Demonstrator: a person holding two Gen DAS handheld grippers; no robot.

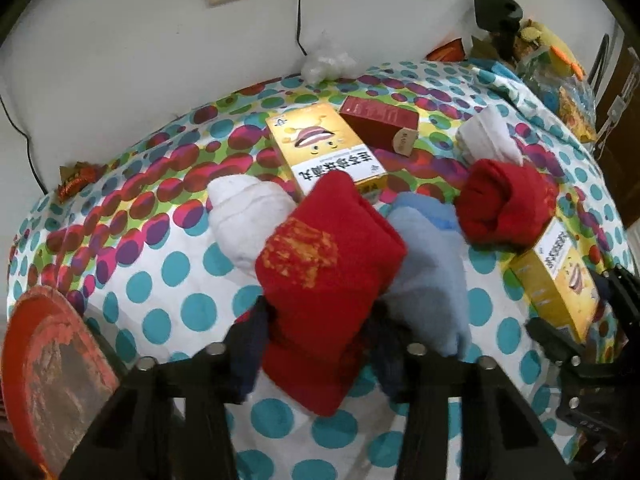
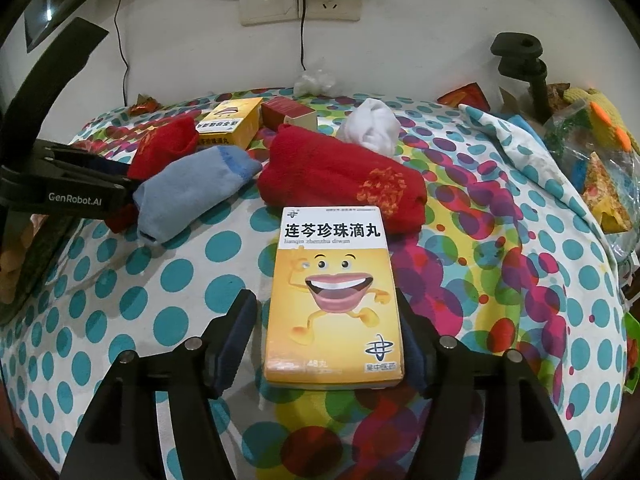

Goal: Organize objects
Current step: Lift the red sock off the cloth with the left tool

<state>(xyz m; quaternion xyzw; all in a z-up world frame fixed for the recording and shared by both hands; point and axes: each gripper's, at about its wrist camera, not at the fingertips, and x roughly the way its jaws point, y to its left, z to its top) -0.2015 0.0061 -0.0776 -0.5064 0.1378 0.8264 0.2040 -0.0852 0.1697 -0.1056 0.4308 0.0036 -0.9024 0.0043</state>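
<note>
Surface: polka-dot cloth (image 2: 168, 320), teal dots near the cameras, red, purple and yellow dots further back.
Left gripper (image 1: 316, 332): jaws clenched on a red sock with gold print (image 1: 320, 276); both dark pads press its sides. In the right wrist view this gripper (image 2: 116, 188) enters at 9 o'clock.
Red sock, position: centre of the left wrist view, folded, its far end overlapping the near corner of a yellow box (image 1: 326, 146).
Light blue sock (image 1: 430, 264): touching the held red sock at its 3 o'clock; in the right wrist view it lies at 10 o'clock (image 2: 192, 196).
White sock (image 1: 248, 216): rolled, touching the held sock at its 10 o'clock.
Right gripper (image 2: 328, 340): jaws released. The medicine box (image 2: 334, 296) lies flat between them; the left pad stands clear of the box edge, while contact at the right pad cannot be told.
Medicine box, face: yellow, cartoon mouth figure, white band with Chinese print at the far end.
Second red sock (image 2: 340, 176): rolled, at 12 o'clock of the medicine box, touching its far edge.
White bundle (image 2: 374, 124): behind that sock, at 1 o'clock.
Dark red box (image 1: 380, 120): just beside the far yellow box, at its 2 o'clock.
Wall: white, socket plate (image 2: 300, 2) at 12 o'clock with a plug and cable.
Far right: dark clamp stand (image 2: 520, 64) and a heap of bags, contents unclear.
Left wrist view, 8 o'clock: worn orange round object (image 1: 52, 368), identity unclear.
</note>
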